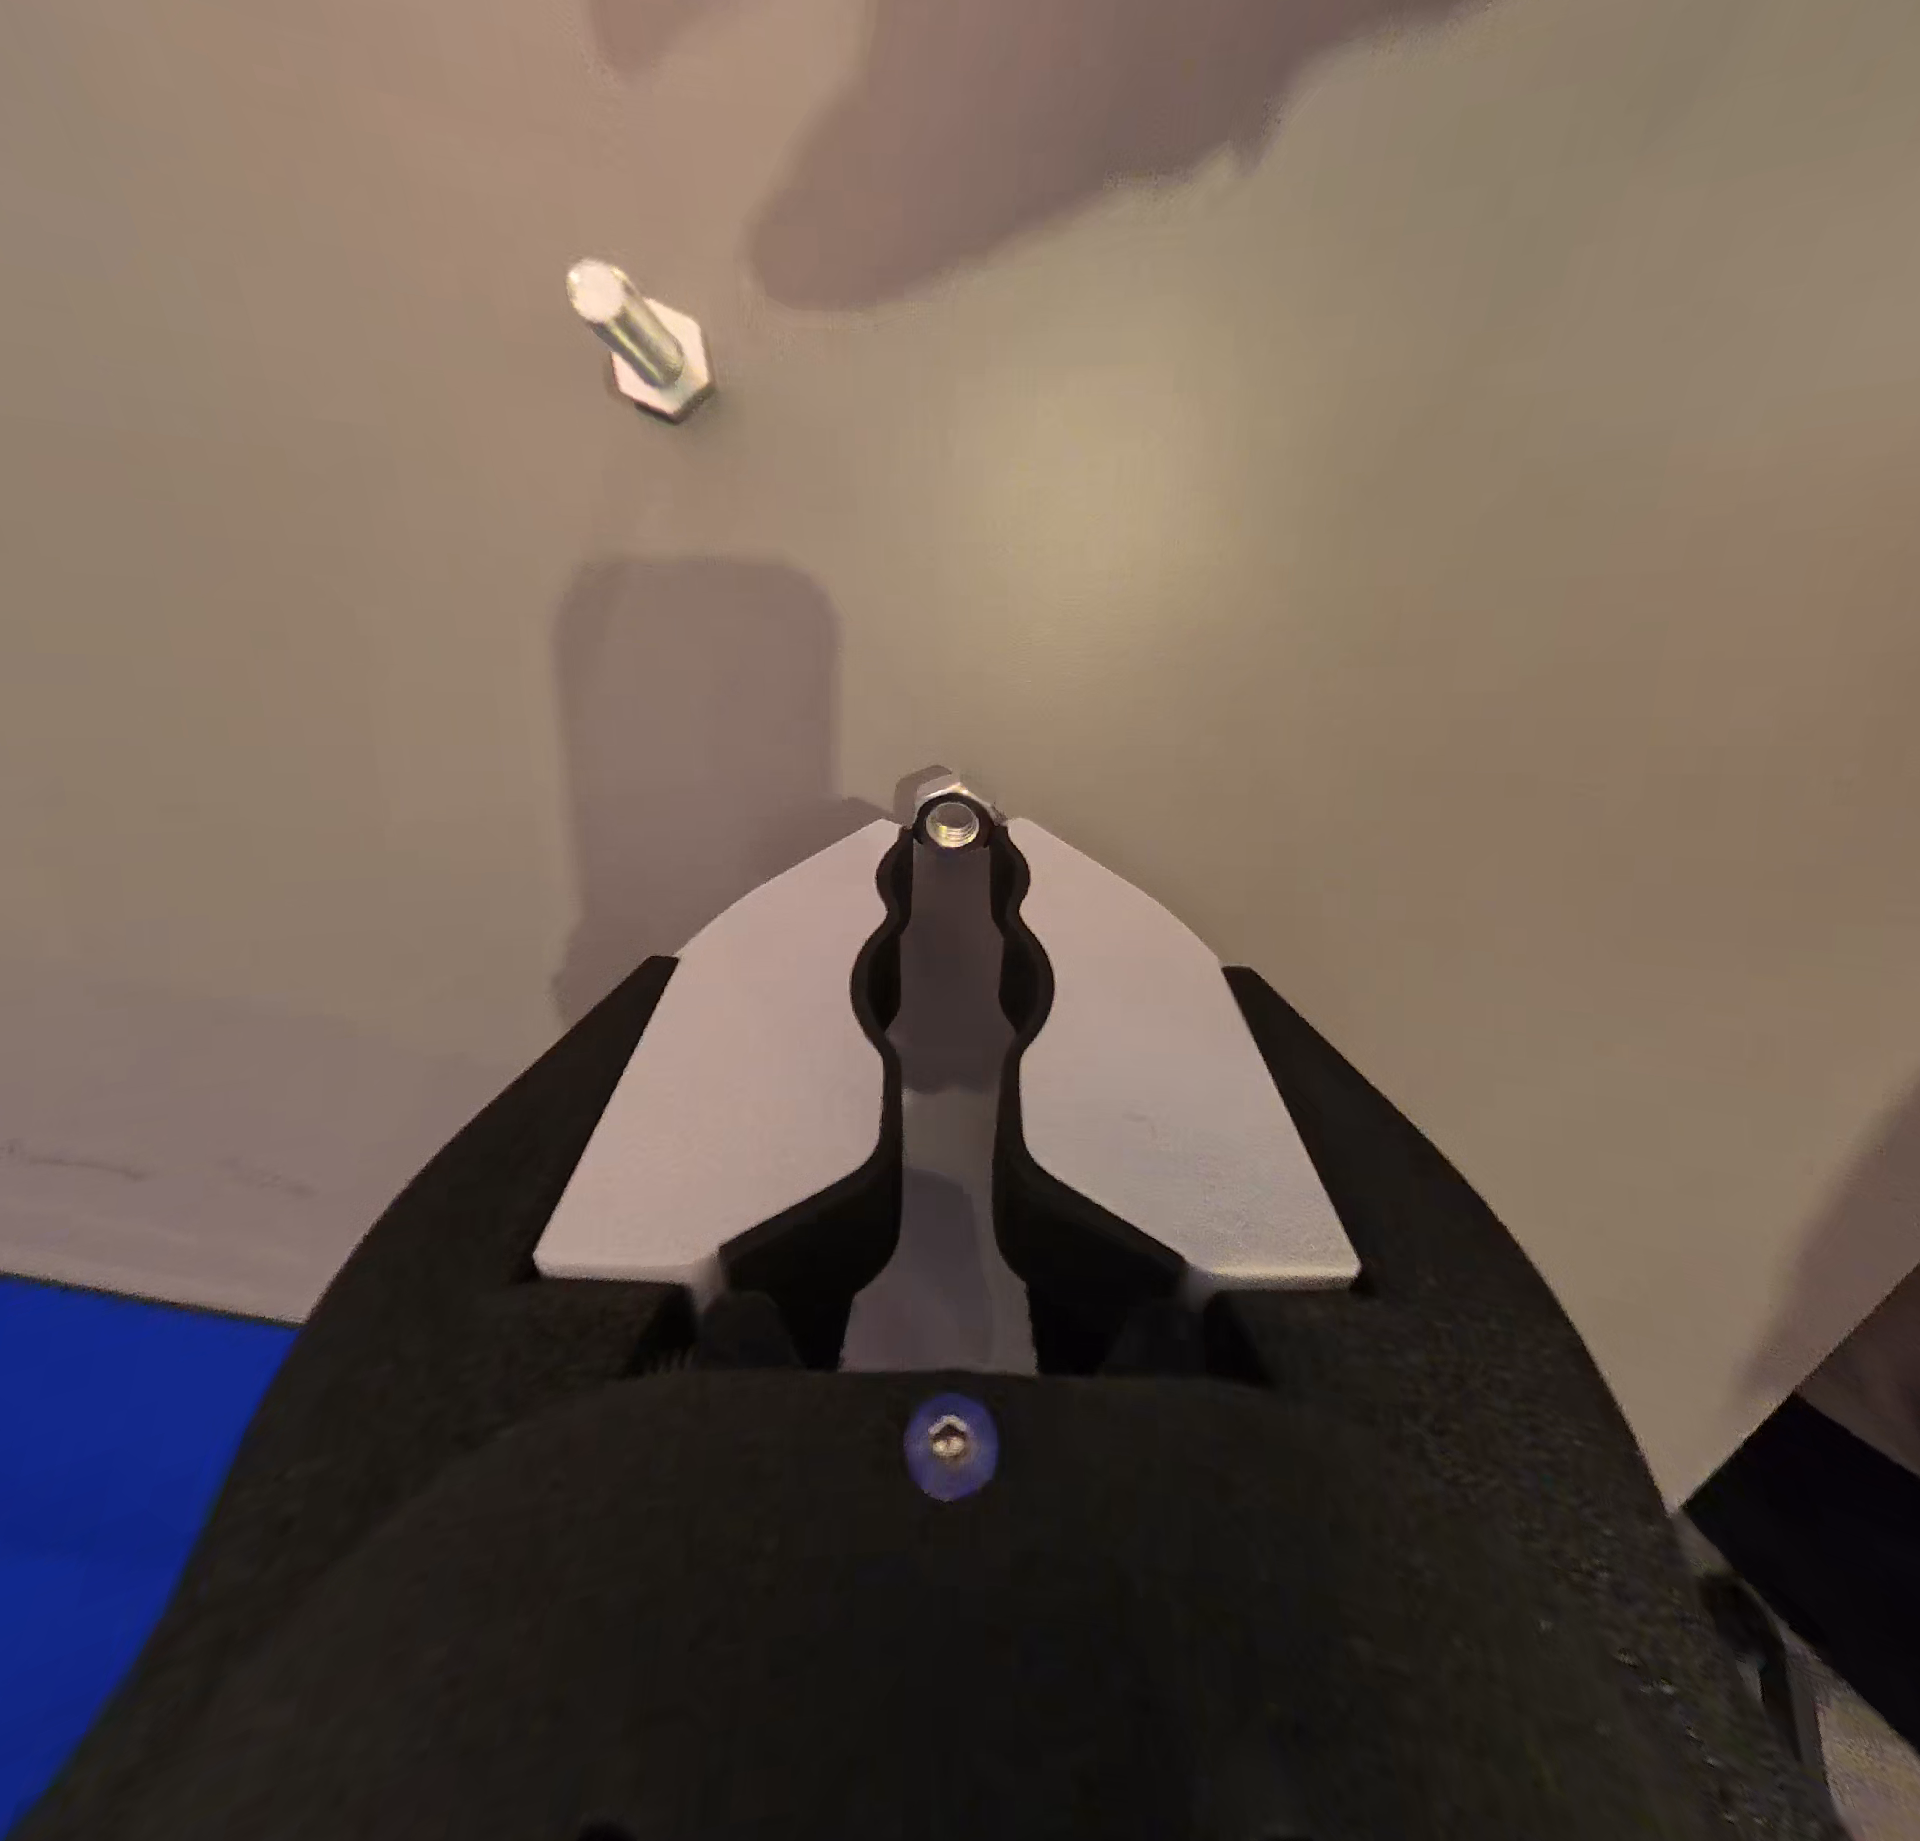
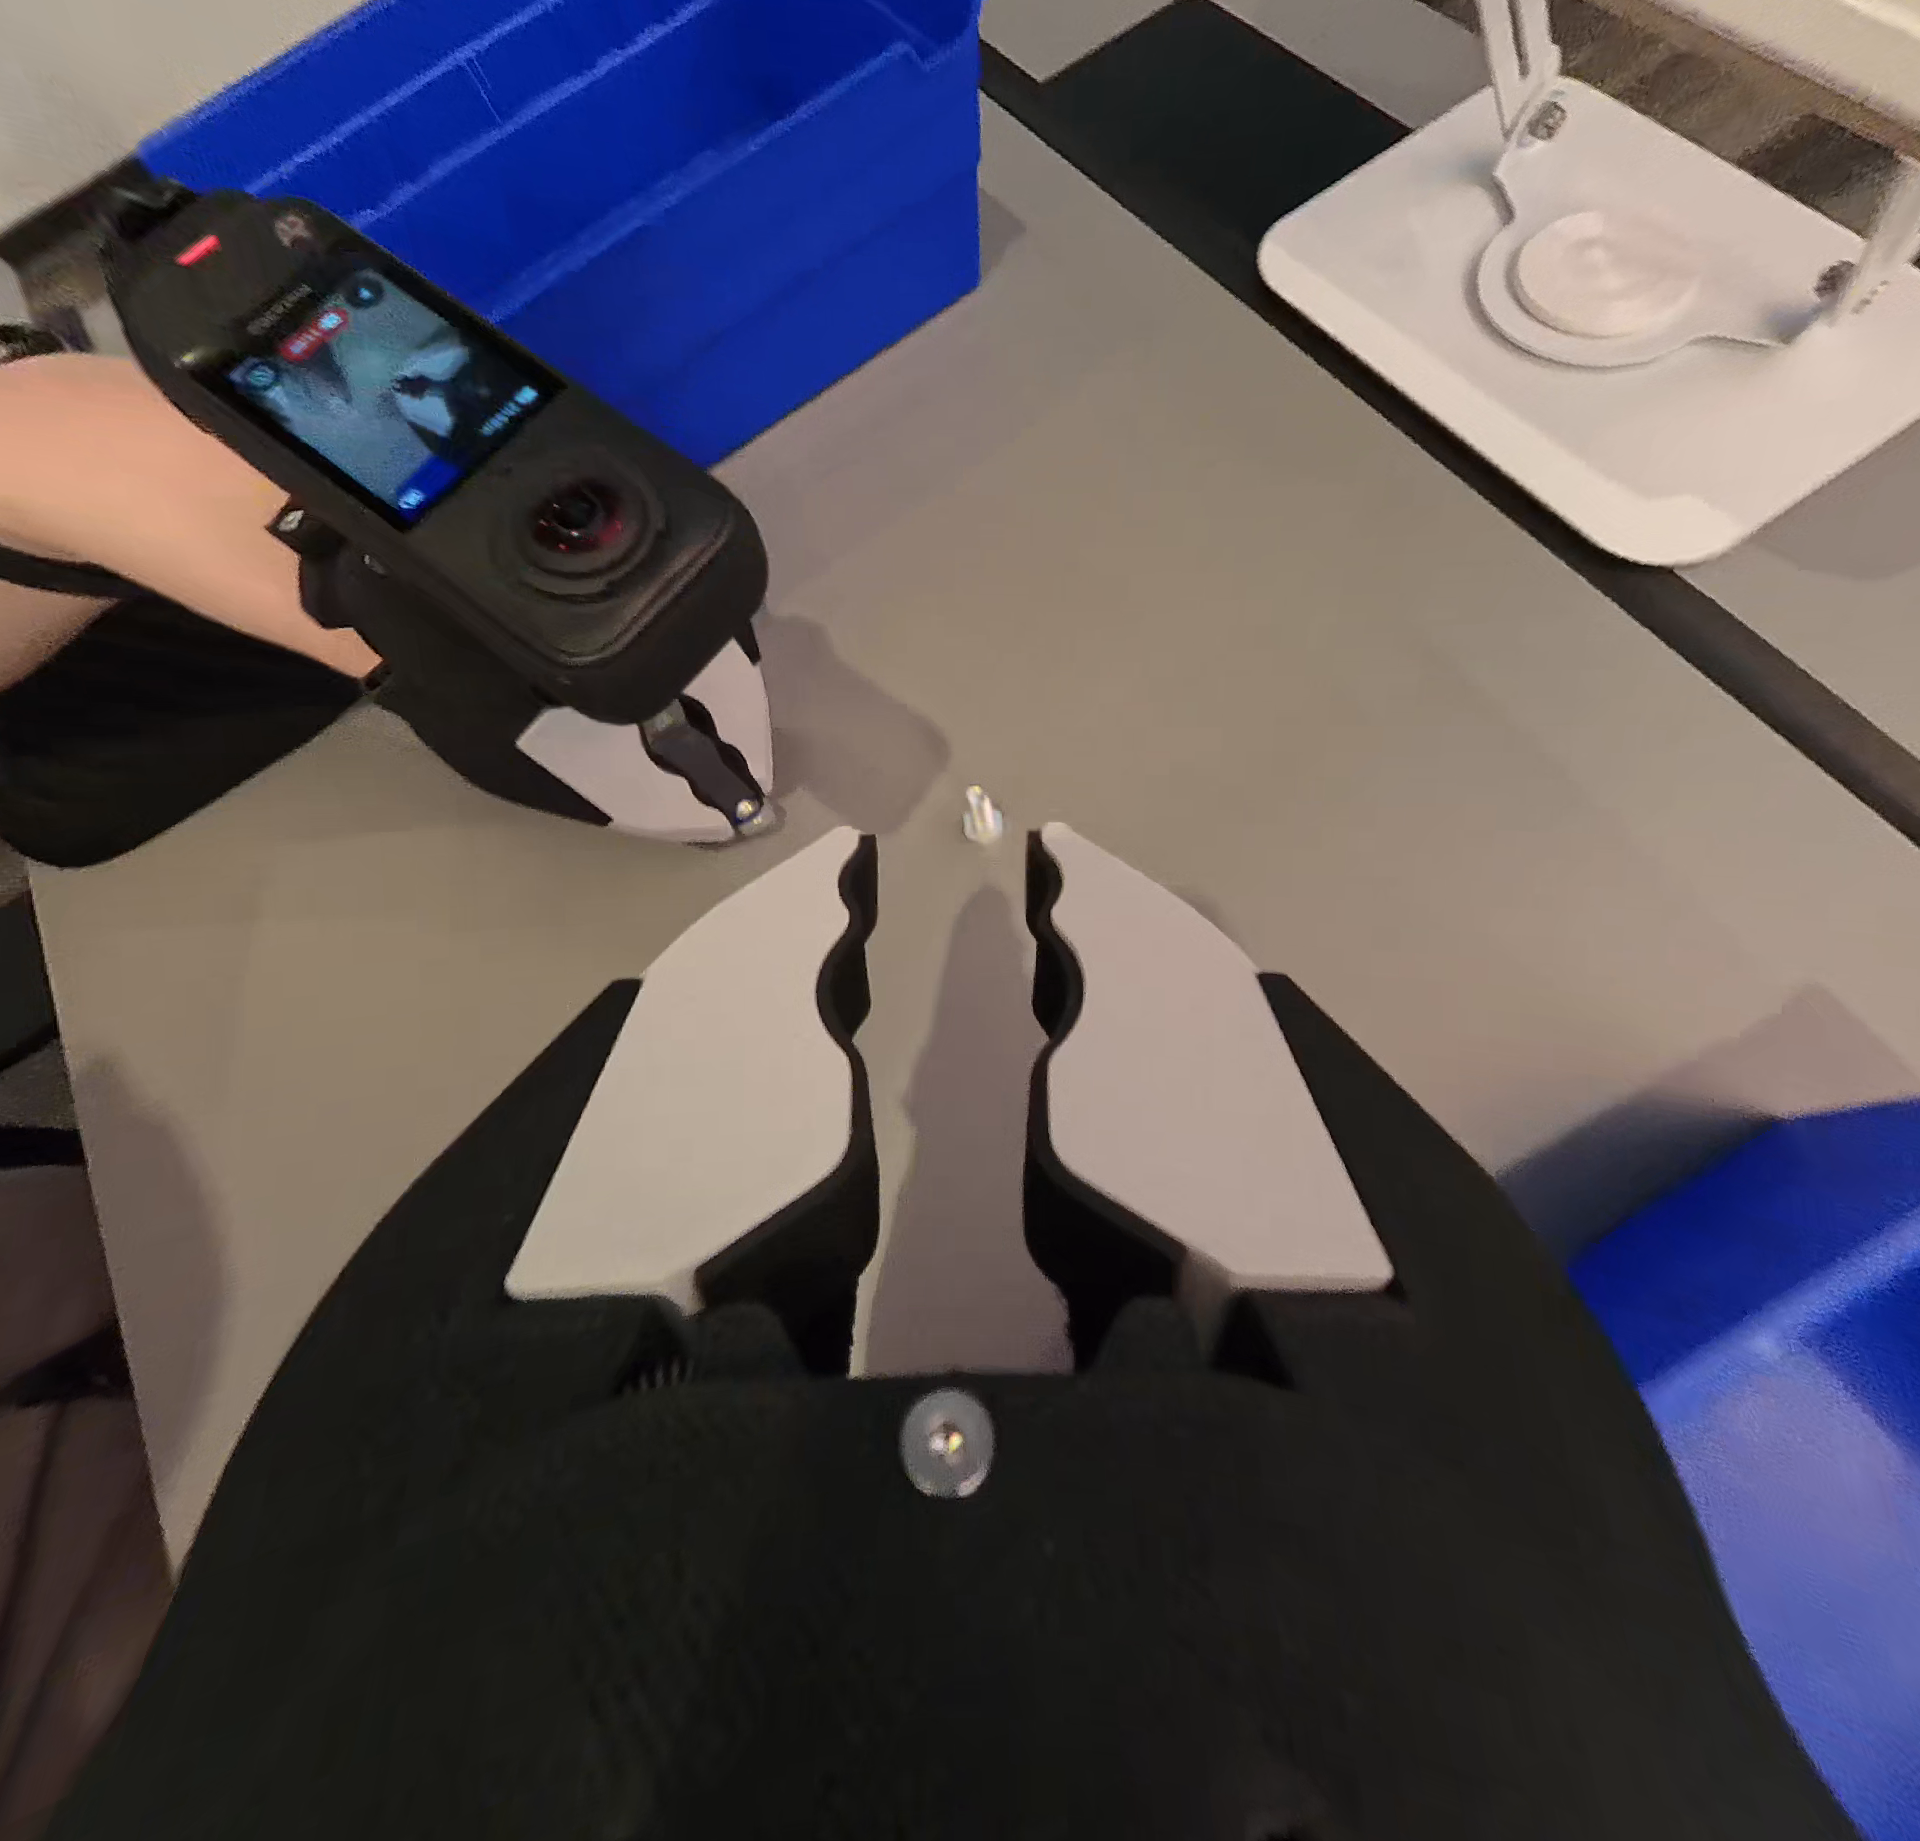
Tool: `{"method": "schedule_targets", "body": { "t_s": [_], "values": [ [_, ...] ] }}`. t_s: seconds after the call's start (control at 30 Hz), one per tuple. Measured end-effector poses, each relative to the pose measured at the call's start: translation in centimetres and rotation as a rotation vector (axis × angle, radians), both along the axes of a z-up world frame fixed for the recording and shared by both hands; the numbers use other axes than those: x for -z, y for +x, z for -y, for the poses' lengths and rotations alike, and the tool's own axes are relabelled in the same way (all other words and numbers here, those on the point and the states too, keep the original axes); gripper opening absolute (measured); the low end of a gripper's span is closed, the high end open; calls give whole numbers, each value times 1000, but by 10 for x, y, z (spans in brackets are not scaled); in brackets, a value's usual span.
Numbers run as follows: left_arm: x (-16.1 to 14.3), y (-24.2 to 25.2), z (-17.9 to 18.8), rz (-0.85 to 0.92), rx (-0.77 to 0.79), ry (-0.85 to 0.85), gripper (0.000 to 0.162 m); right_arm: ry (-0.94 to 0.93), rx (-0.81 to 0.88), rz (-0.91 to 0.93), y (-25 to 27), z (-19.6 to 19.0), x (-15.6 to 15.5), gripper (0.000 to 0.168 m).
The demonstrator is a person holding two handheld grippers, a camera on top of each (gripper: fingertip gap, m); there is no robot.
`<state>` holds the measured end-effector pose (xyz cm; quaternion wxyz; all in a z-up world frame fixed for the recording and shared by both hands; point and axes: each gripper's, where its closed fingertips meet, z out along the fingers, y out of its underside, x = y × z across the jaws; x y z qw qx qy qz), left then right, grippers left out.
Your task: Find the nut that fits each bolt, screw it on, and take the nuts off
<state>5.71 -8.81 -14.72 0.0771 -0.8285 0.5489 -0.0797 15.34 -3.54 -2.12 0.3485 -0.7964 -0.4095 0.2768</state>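
Note:
A silver bolt (image 1: 639, 347) stands on its hex head on the grey table, threaded end up, ahead and to the left of my left gripper. My left gripper (image 1: 951, 823) is shut on a small silver nut (image 1: 948, 812) at its fingertips, close to the table. In the right wrist view the same bolt (image 2: 979, 817) stands just beyond my right gripper (image 2: 951, 841), which is open and empty. The left gripper (image 2: 748, 804) with the nut (image 2: 746, 810) shows to the bolt's left.
A blue bin (image 2: 623, 160) stands at the back left of the grey table (image 2: 1247, 752), and another blue bin (image 2: 1787, 1324) sits at the near right. A white stand base (image 2: 1590, 337) rests at the far right. A hand (image 2: 114, 503) holds the left gripper. Across from one pair of fingers to the other is roughly 15 cm.

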Motion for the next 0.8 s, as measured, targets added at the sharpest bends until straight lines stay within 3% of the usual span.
{"method": "schedule_targets", "body": {
  "t_s": [0.23,0.53,0.67,0.8],
  "values": [
    [11,3,-4,-105,65,4,14,-65,44,37,51,0,-8,29],
    [6,11,-4,-87,80,11,23,-83,20,71,54,-1,2,30],
    [-22,5,-6,50,20,84,26,-52,-49,42,34,-2,8,30],
    [-76,-10,-9,344,-86,229,27,15,-186,92,-5,7,26,29]
  ]
}}
